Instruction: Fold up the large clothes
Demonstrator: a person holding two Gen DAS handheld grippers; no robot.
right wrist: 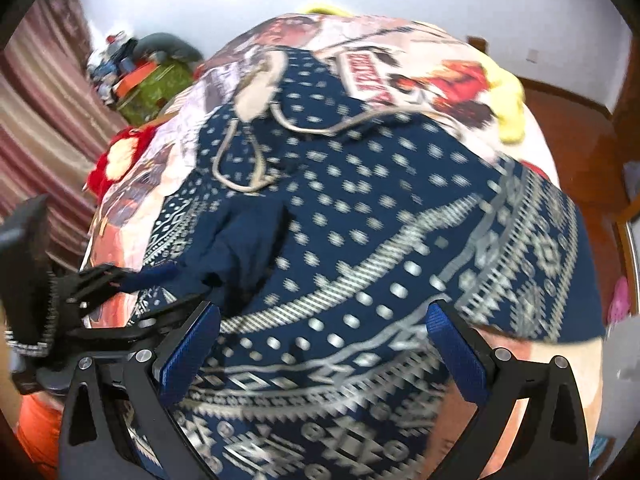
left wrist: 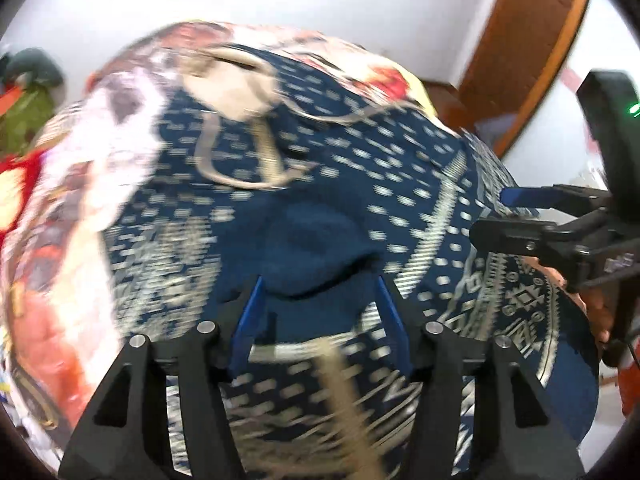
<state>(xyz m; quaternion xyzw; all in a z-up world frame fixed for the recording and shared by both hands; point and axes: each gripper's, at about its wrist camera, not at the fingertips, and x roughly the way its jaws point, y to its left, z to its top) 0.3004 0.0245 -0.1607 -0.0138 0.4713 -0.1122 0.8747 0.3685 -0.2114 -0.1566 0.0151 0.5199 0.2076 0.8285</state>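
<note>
Blue-padded left tongs (left wrist: 320, 300) half-open over garment (left wrist: 360, 208).

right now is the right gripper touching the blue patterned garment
Cannot tell. In the right wrist view the right gripper stands open over the blue patterned garment, but motion blur hides whether its pads rest on the cloth.

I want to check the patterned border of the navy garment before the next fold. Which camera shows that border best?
The right wrist view: the navy garment shows its geometric border broad and fairly sharp. The left wrist view catches only a blurred strip of border at the right.
</note>
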